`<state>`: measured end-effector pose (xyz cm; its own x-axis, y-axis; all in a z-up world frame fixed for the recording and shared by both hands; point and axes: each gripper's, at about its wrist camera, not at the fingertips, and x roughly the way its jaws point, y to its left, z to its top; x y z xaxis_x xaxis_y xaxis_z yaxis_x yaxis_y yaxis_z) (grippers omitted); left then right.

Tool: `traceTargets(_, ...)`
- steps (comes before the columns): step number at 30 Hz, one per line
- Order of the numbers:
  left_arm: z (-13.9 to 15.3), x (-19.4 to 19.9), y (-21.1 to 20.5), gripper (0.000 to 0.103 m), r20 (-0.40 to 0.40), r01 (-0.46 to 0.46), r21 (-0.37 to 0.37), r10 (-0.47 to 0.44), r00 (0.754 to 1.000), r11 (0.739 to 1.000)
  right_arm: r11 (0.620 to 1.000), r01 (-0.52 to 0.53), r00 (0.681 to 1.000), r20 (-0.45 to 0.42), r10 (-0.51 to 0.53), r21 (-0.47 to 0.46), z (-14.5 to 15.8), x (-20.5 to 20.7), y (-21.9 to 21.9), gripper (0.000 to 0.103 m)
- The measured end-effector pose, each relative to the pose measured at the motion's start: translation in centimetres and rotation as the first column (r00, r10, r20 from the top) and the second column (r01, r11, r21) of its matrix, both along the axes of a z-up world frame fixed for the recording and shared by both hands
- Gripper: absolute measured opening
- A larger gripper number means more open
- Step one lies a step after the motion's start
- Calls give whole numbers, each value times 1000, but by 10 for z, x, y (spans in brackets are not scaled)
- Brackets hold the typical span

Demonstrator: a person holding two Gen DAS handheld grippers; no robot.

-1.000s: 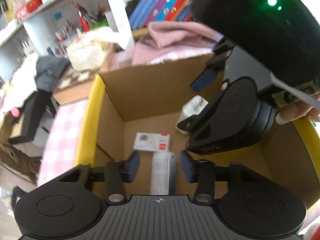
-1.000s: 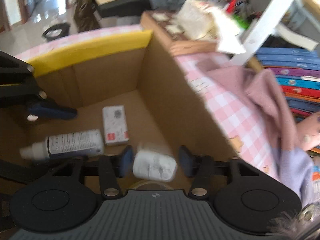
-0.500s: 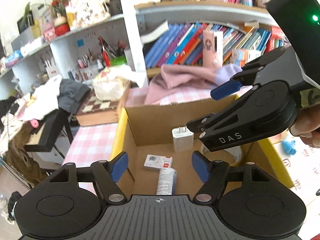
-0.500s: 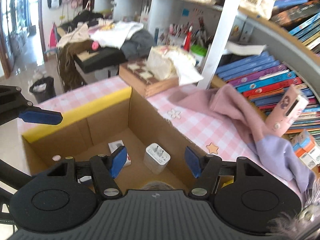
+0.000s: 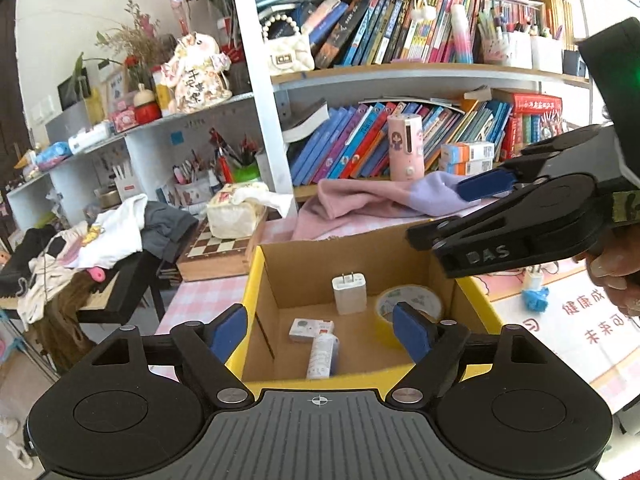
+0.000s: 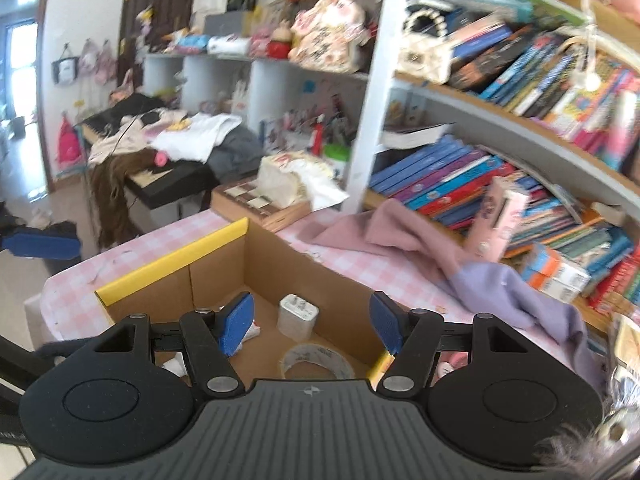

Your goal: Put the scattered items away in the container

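Observation:
A cardboard box with yellow rim tape stands on the pink checked table. Inside lie a white charger, a tape roll, a small white box and a white spray bottle. My left gripper is open and empty above the box's near edge. My right gripper is open and empty, raised over the box's right side; it also shows in the left wrist view. The charger and the tape roll show in the right wrist view, inside the box.
A pink and lilac cloth lies behind the box. A chessboard box with a tissue pack stands at the back left. A small blue item lies on the mat to the right. Bookshelves rise behind the table.
Both grippers have opened wide and risen up and back out of the box. The spray bottle and the charger stay on the box floor.

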<state>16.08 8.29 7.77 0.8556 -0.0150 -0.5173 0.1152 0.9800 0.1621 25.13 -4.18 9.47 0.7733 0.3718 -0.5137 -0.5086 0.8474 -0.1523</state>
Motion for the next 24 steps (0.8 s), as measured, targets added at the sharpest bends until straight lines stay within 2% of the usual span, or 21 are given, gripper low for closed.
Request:
traceTargets(5, 1, -27, 2, 82, 10, -12, -22, 13, 1000, 1000, 999, 33, 999, 37, -33, 8, 4, -38, -15, 63)
traceTargets(13, -2, -70, -2, 86, 41, -36, -17, 36, 998, 999, 996, 82, 996, 26, -83, 39, 0, -96, -33, 64)
traceTargets(24, -21, -109, -9, 88, 6, -64, -47, 64, 998, 997, 989, 141, 990, 15, -142, 40, -24, -157, -43, 68)
